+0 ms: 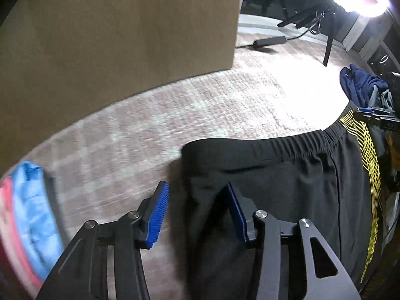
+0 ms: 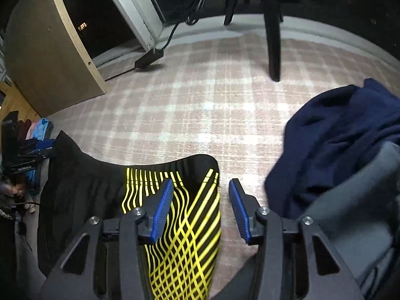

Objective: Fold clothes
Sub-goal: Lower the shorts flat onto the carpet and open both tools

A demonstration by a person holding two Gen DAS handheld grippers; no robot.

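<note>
left gripper [image 1: 197, 211], right gripper [image 2: 201, 206]: jaws apart over black shorts [image 1: 287, 187]; navy garment [image 2: 337, 137] beside; cardboard box [image 1: 112, 37] ahead

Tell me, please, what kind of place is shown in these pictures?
Probably a room in a home, with work done on the floor: a pink checked carpet, a wooden cabinet, a dark chair leg, and clothes lying about, such as black shorts and a navy garment.

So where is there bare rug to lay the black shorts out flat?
Bare plaid rug lies beyond the black shorts, bordered by the wooden panel, the power brick and the chair leg. Crowded: navy garment at right, blue-and-red clothes at left.
</note>
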